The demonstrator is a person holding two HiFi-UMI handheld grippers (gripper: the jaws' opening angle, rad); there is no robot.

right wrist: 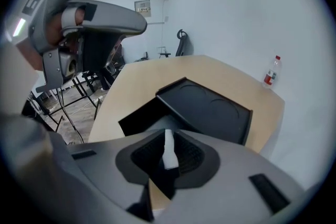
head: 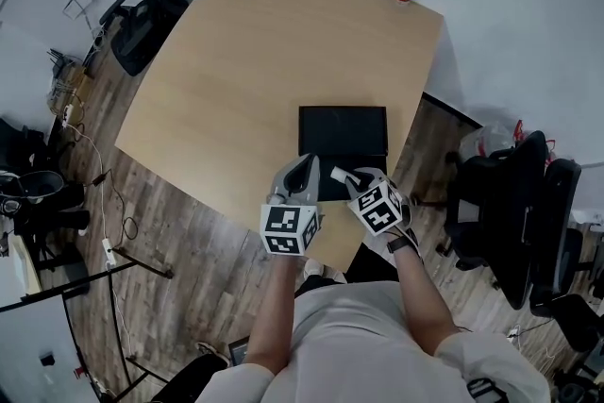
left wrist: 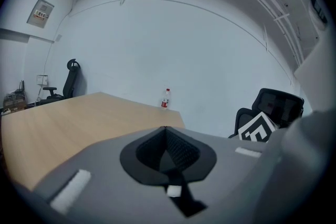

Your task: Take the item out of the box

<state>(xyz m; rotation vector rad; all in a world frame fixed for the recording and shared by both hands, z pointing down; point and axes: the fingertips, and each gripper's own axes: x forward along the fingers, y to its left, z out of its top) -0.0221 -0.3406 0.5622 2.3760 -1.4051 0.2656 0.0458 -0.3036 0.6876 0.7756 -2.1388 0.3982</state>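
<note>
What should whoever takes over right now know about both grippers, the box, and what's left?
Left gripper: fingers shut, empty, by the near left part of the black box.
Right gripper: fingers shut, empty, beside the left one at the box's near edge.
Box: near the front edge of the wooden table, lid open, inside dark; no item visible.
Done: lid open.
Left: find the item, grip it, lift it out.

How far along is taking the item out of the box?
Done: apparently nothing; the black rectangular box sits on the light wooden table, nothing visibly lifted out. In hand: the left gripper and right gripper, both shut, hover at its near edge. Left: reach in, grip, lift out.
</note>
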